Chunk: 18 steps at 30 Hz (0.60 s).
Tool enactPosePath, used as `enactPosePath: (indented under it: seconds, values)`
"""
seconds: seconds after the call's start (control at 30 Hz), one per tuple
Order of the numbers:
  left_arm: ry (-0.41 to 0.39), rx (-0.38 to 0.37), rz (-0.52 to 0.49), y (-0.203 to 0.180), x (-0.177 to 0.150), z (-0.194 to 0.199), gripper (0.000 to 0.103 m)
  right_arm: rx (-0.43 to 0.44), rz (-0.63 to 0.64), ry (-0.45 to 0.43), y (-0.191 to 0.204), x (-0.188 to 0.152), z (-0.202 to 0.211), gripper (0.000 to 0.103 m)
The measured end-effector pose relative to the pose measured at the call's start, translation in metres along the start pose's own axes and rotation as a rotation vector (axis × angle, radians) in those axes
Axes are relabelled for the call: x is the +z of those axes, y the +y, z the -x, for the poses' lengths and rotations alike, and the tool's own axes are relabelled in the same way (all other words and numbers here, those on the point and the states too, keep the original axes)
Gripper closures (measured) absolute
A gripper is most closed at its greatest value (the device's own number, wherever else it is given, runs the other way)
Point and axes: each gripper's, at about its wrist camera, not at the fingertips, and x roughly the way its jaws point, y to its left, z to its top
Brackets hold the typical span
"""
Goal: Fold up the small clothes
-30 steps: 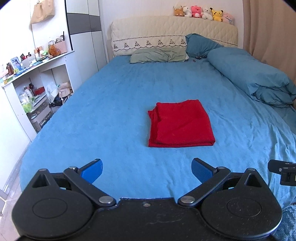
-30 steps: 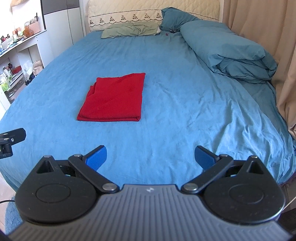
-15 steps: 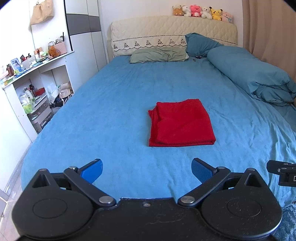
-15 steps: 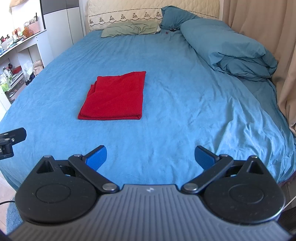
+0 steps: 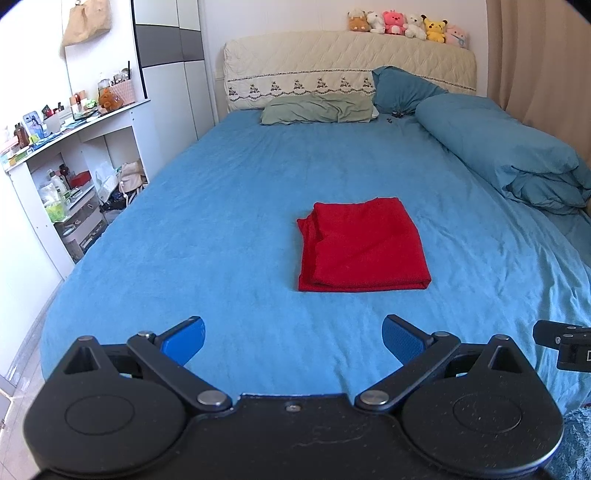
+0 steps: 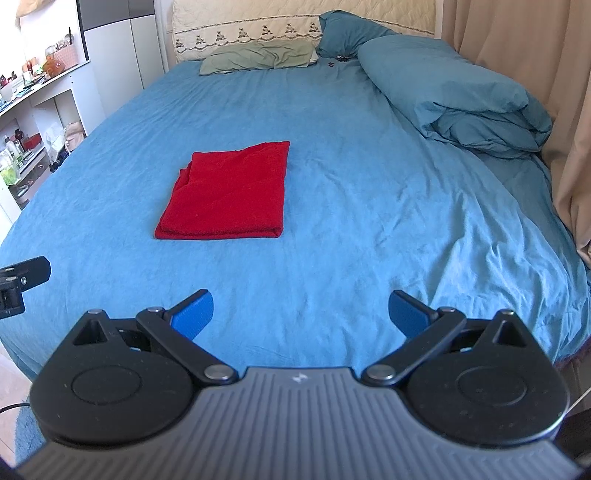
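The red folded cloth [image 5: 362,245] lies flat mid-bed on the blue sheet [image 5: 221,221]. The left gripper [image 5: 293,338] and right gripper [image 6: 301,312] both hover near the bed's foot, well short of the cloth, their 2 jaws spread apart and holding nothing.

A wide bed [image 5: 221,229] with a blue sheet fills the room, lit by bright daylight. At its head stands a cream quilted headboard [image 5: 332,59] against a white wall, with a row of plush toys [image 5: 406,24] on top. A green pillow [image 5: 317,108] and a teal pillow [image 5: 402,88] lie below it, and a folded teal duvet [image 5: 509,151] runs along the right side beside a beige curtain [image 6: 517,55]. On the left stand a white wardrobe [image 5: 170,74] and cluttered white shelves [image 5: 66,155]. A bag [image 5: 86,20] hangs on the wall above.
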Motion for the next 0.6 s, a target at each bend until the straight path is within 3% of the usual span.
enactPosePath:
  seconds: [0.6]
  values:
    - [-0.003, -0.005, 0.01, 0.0045, -0.0006, 0.0007, 0.0, -0.01, -0.009, 0.004, 0.0046, -0.0017, 0.0008, 0.0]
